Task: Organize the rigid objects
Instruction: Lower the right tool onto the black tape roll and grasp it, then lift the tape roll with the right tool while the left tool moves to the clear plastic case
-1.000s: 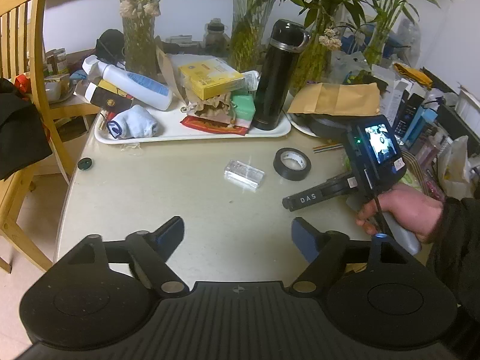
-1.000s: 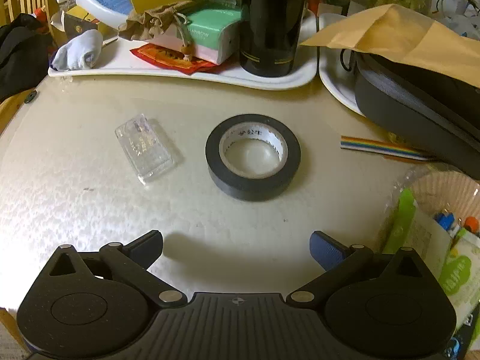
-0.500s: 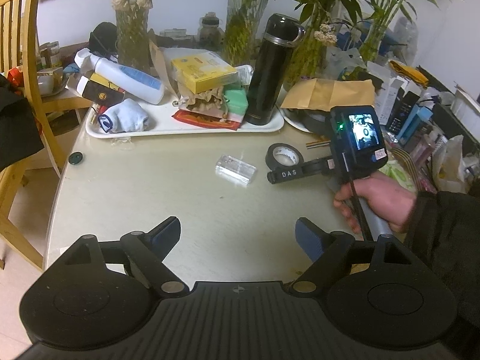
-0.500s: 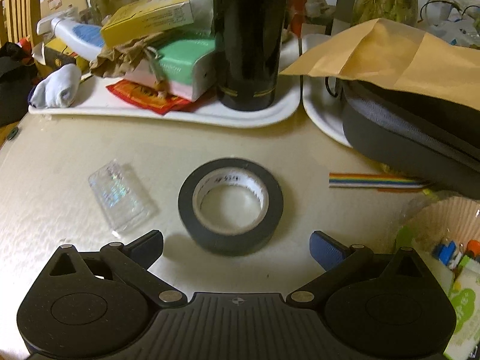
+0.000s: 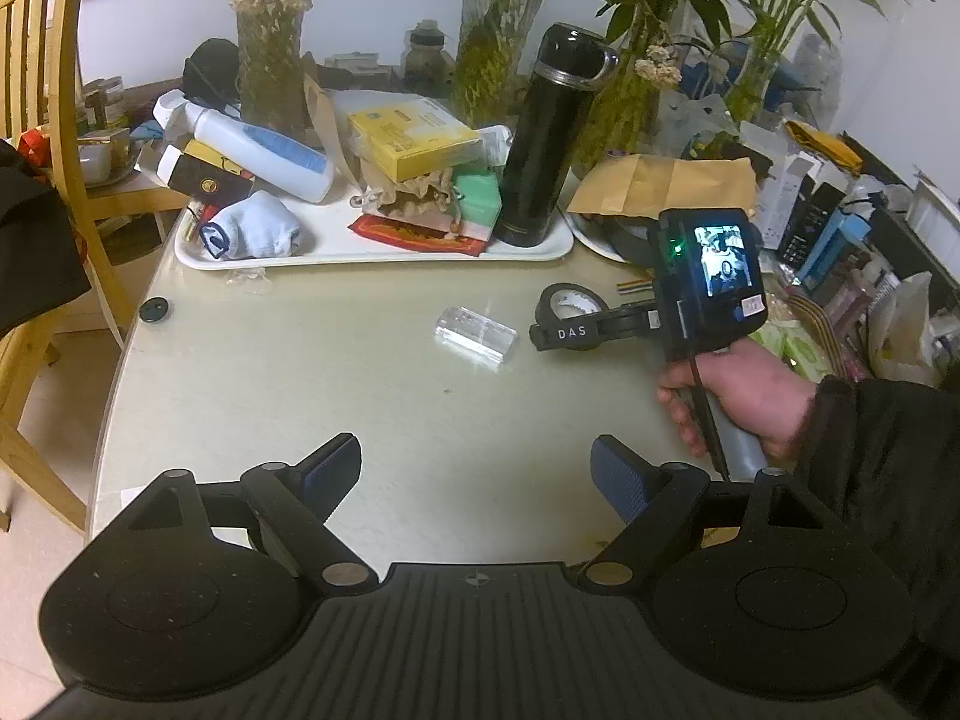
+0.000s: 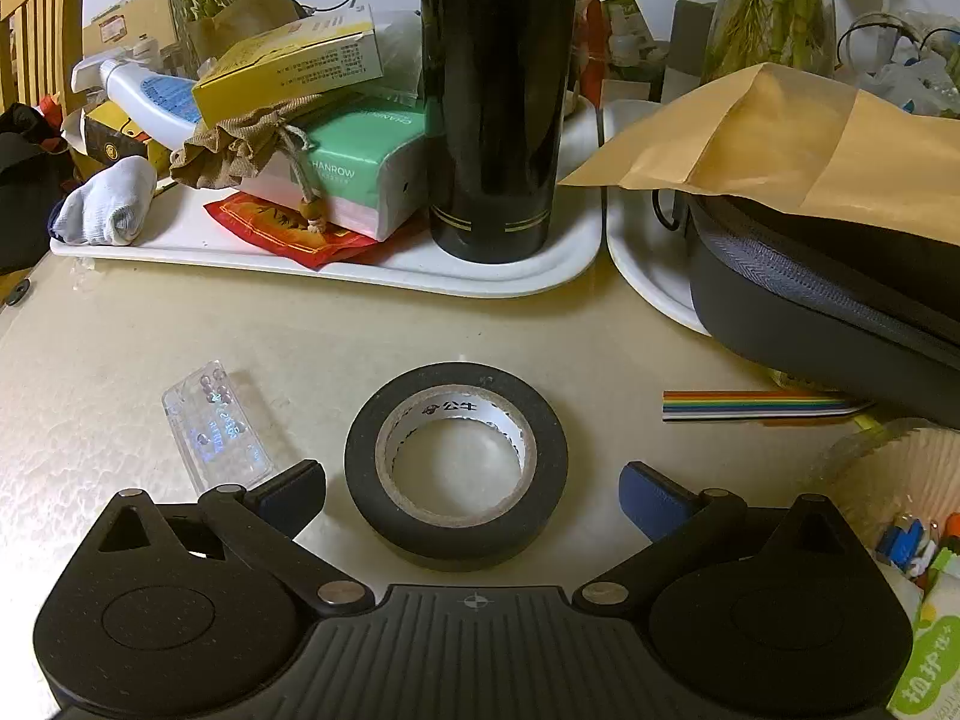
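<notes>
The right gripper (image 6: 472, 495) sits low over the table (image 6: 120, 336), jaws wide, its fingers flanking a black electrical tape roll (image 6: 456, 465) (lying flat, untouched). The left gripper (image 5: 476, 468) hovers wide apart, holding nothing.

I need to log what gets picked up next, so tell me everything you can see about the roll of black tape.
The roll of black tape lies flat on the pale tabletop, hole up. Its matte black winding surrounds a white cardboard core with printed characters and a ragged inner edge. It sits between the open fingers of the right gripper, untouched. The clear plastic case lies to its left, and the white tray lies beyond it.
</notes>
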